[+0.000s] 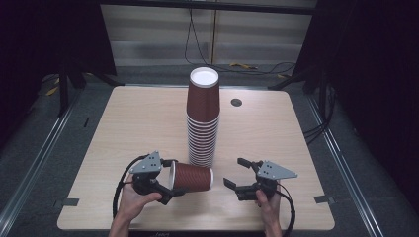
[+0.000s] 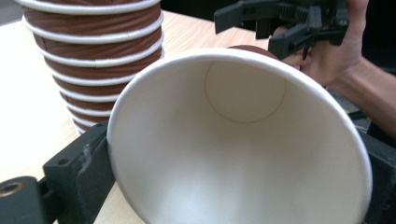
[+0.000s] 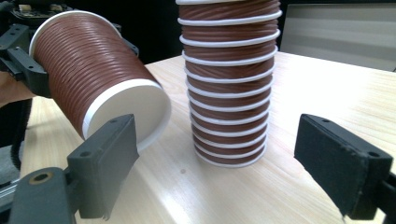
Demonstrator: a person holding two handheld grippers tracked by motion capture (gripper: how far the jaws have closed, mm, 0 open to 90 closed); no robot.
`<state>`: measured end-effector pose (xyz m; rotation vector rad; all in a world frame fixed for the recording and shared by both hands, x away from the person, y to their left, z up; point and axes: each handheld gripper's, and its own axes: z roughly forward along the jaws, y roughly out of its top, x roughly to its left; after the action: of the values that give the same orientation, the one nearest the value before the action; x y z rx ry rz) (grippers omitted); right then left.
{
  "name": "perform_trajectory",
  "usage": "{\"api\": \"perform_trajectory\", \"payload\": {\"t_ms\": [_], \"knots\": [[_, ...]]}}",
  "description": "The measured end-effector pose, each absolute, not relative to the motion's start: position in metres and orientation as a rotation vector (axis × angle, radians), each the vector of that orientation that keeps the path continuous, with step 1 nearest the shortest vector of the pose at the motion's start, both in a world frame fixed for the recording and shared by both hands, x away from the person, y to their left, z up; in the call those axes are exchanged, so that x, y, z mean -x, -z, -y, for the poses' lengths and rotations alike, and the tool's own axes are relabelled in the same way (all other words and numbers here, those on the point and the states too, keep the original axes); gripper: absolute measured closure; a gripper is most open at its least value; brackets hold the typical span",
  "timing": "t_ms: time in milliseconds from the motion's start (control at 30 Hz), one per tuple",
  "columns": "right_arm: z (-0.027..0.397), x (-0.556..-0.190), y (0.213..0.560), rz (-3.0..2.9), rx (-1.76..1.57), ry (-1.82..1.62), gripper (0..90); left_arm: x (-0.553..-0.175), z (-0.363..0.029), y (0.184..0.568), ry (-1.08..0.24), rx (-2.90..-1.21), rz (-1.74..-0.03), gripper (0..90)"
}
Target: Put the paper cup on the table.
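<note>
We find no text, label, brand, number or sign that can be read anywhere in these views. The ribbed brown sides of the stacked cups (image 1: 203,123) carry no print, and neither does the single cup (image 1: 191,177), whose white inside and base are plain. The table (image 1: 123,128) shows bare wood grain. There are faint marks at the near edge of the table in the high view, but they are too small and blurred for us to make out.
</note>
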<state>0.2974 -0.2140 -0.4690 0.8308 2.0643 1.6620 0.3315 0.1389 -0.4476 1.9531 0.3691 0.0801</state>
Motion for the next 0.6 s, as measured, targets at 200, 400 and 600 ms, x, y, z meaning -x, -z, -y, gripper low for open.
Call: {"api": "perform_trajectory", "payload": {"t_ms": [200,400,600], "knots": [[0.219,-0.297,0.475,-2.013,-0.871,-1.646,12.9,-0.334,-0.150,0.449,-0.091,-1.967,-0.410,4.7],[0.225,-0.291,0.481,-1.890,-0.962,-1.574,12.7,-0.335,-0.160,0.448,-0.099,-1.972,-0.444,4.7],[0.229,-0.289,0.487,-1.717,-1.050,-1.492,13.0,-0.337,-0.170,0.449,-0.108,-1.981,-0.483,4.6]]}}
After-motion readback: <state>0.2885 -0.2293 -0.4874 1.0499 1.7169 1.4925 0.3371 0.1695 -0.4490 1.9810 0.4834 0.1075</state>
